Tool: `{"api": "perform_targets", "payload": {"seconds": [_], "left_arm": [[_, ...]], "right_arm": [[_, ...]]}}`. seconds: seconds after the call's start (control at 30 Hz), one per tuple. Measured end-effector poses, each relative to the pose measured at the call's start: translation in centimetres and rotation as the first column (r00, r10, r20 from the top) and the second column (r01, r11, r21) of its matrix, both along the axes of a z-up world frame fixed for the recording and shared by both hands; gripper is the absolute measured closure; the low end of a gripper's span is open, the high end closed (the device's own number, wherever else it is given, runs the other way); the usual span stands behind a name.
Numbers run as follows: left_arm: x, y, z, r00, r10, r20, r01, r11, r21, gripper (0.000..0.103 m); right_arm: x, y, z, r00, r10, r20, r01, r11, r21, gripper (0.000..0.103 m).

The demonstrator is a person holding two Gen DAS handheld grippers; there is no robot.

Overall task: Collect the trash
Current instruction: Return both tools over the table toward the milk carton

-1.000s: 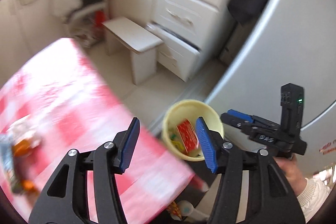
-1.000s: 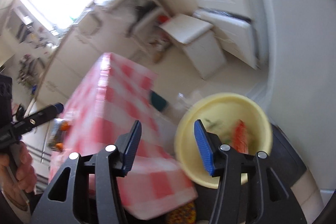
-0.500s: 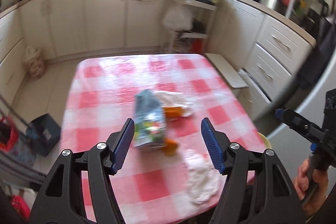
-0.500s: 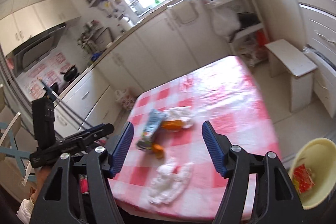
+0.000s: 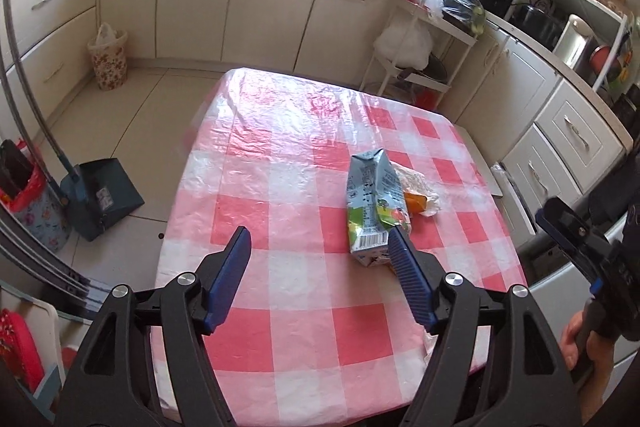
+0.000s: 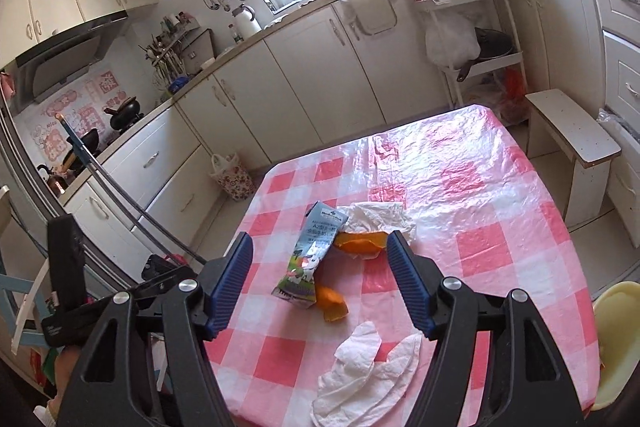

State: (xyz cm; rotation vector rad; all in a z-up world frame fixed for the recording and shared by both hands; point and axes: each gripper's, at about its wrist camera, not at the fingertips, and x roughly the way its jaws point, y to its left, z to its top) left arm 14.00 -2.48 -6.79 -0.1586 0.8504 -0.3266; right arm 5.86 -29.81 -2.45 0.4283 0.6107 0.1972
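Two hand-held grippers hovered over a table covered in a red-and-white checked plastic cloth, in a kitchen with cream cabinets.

The left gripper had its blue jaws apart, and they had just been opening wider, with nothing between them. A flattened blue-and-green milk carton lay on the cloth just beyond the tip of this gripper's right-hand finger, which hid the carton's near corner. Behind the carton lay an orange peel and a crumpled white tissue.

The right gripper also had its jaws apart after opening a little earlier in the last second, and it gripped nothing. In its view the milk carton lay on the table beyond and between the two fingers, not touched by either. One orange peel lay against the carton's right side, a second orange peel by its near end. A crumpled tissue lay behind them, and another white tissue lay near the table's front edge.

A pale yellow bin showed at the lower right of the right view, off the table's edge; its contents could not be seen. A flowered basket lined with a white bag stood on the floor by the cabinets.
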Motion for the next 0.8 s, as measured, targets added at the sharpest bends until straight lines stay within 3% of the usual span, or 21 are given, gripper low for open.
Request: {"api": "perform_targets", "payload": {"seconds": [0.2, 0.8], "left_arm": [[-0.6, 0.1, 0.4, 1.0, 0.006, 0.007, -0.006, 1.0, -0.001, 0.029], [-0.3, 0.7, 0.1, 0.998, 0.056, 0.001, -0.056, 0.998, 0.005, 0.024]], "right_arm": [[-0.5, -0.2, 0.4, 0.999, -0.018, 0.032, 0.018, 1.0, -0.016, 0.029], [-1.3, -2.1, 0.7, 0.997, -0.058, 0.051, 0.059, 0.998, -0.019, 0.027]]}}
